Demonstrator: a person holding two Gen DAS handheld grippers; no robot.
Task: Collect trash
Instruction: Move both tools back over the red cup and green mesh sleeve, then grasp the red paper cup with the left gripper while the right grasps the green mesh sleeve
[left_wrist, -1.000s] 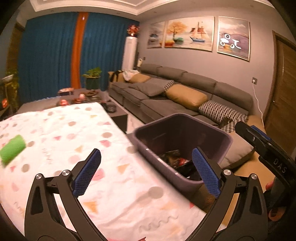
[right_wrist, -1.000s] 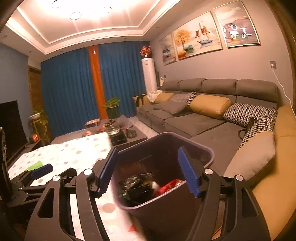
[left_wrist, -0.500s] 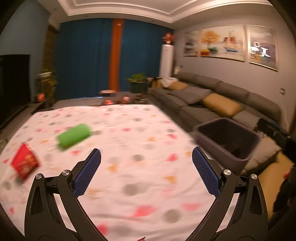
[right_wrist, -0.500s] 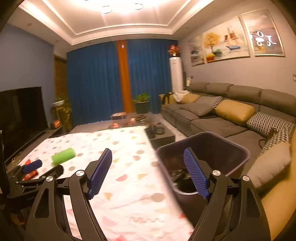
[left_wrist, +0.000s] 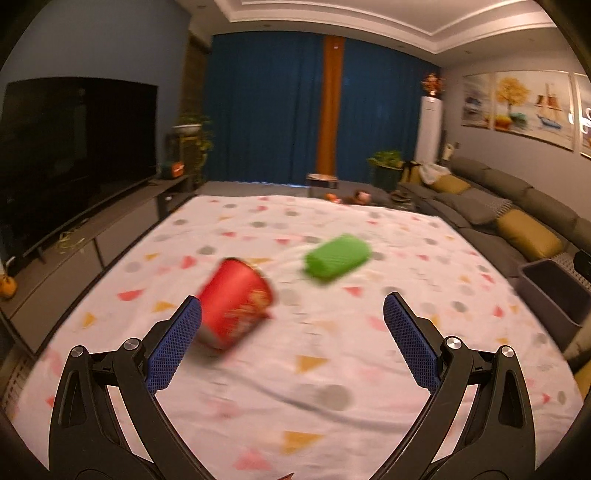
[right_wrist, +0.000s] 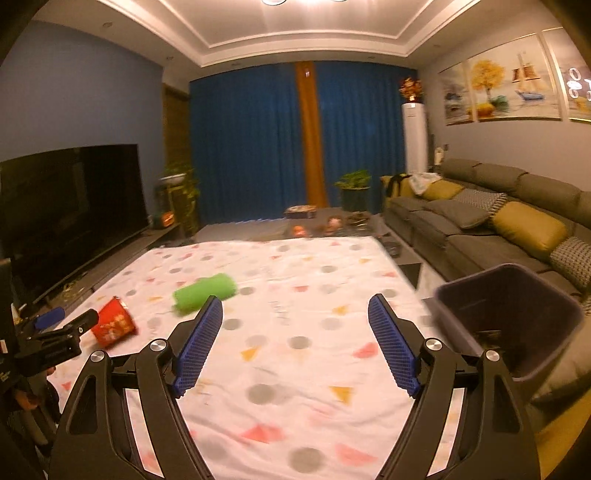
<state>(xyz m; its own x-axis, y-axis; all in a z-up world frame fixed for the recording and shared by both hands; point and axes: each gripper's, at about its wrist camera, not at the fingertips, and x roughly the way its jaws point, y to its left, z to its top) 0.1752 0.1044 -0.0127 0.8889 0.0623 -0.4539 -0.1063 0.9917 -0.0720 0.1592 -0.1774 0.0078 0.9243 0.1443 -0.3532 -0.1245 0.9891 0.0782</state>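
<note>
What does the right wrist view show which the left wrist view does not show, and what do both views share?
Only the right wrist view shows the left gripper from the side, close to the red cup, trash inside the bin, and the ceiling lights.

Only the left wrist view shows the red cup large and lying next to the left gripper, whose jaws stand open and empty.

Both show the green roll, the patterned cloth, the television, the blue curtains and the sofa.
</note>
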